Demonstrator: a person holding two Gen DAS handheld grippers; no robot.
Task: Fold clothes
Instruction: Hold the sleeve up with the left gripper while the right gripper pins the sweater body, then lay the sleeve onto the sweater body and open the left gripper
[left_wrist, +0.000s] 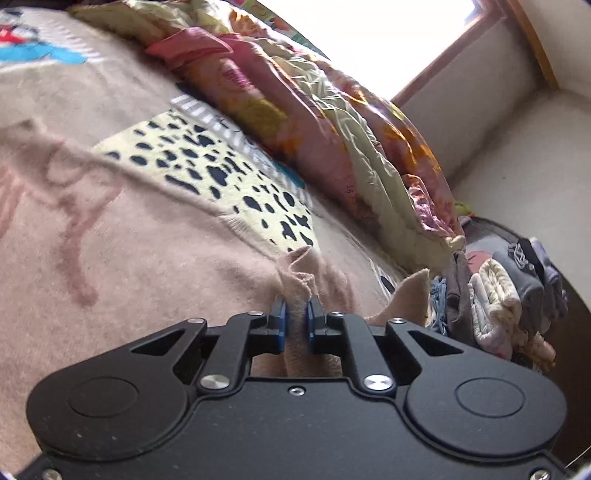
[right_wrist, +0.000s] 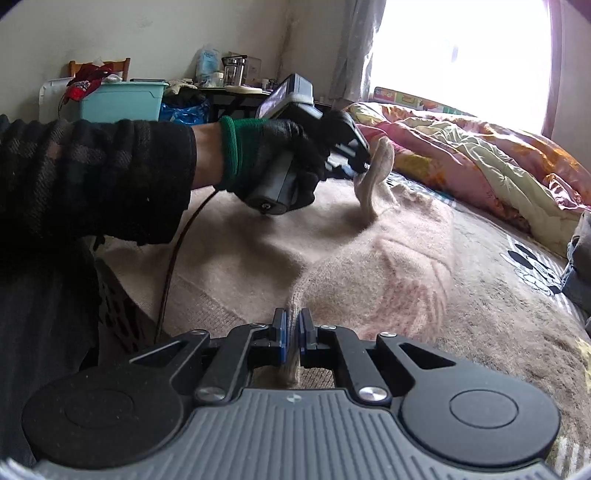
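Through the left wrist camera I see my left gripper (left_wrist: 296, 308) pinched tight on a bunched fold of the fuzzy beige-pink knitted sweater (left_wrist: 122, 236), its blue pads (left_wrist: 281, 314) pressing the fabric from both sides with only the cloth between them. The sweater lies spread over the bed, covering most of this view, with a faint pink pattern knitted into it. Beyond it shows a cream patch with dark blue spots (left_wrist: 221, 173), part of the printed bed cover underneath. Further back runs a crumpled floral quilt in pink, orange and pale green (left_wrist: 332, 122) along the bed's far edge. At the right, a stack of folded grey, white and pink garments (left_wrist: 509, 291) sits beside the bed, below the bright window (left_wrist: 369, 40).

Through the right wrist camera my right gripper (right_wrist: 293, 325) is likewise closed narrow on a raised ridge of the same sweater (right_wrist: 388, 266), the knit squeezed between its blue pads. Ahead, my left hand in a black glove with a green cuff (right_wrist: 273, 155) holds the other gripper (right_wrist: 360, 168), which lifts a peak of the sweater off the bed. A dark cable (right_wrist: 173, 266) hangs from that tool. A turquoise plastic storage box (right_wrist: 122, 99) stands against the back wall, and the floral quilt (right_wrist: 480, 147) lies at the right.
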